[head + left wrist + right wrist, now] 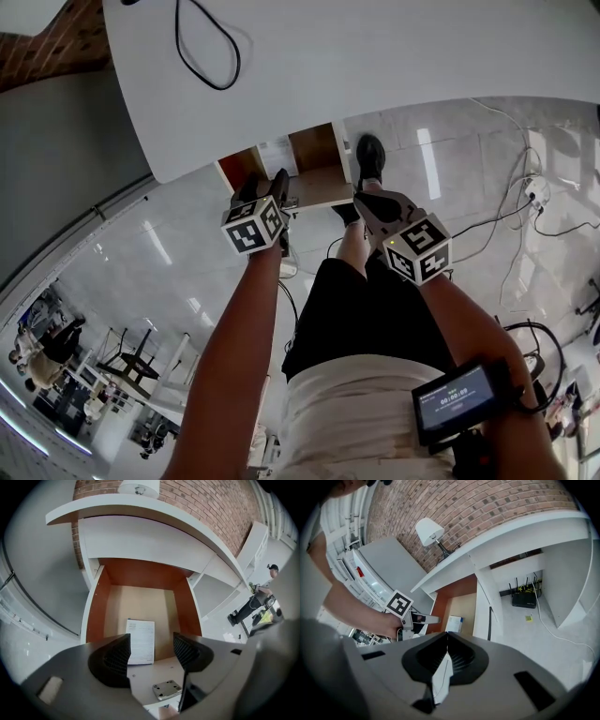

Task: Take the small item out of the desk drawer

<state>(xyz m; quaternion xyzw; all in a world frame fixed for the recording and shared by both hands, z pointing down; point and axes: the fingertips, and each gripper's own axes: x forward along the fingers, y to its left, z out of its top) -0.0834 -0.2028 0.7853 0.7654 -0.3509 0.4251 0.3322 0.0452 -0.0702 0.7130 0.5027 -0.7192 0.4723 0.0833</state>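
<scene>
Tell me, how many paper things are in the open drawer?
1. A flat white printed paper packet lies near the front of the open brown wooden drawer. The left hand-held gripper covers some floor, so more may hide.

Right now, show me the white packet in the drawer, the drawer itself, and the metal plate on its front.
white packet (140, 641), left gripper view, middle of printed face.
drawer (97, 611), left gripper view, its left inner wall.
metal plate (167, 689), left gripper view, its centre.

The white sheet (140, 634) in the drawer (96, 611) bears print too small to read, and its near left edge slips behind the left gripper (151, 644) (the picture's top edge cuts off the lamp (138, 486) on the counter (140, 515)).
</scene>
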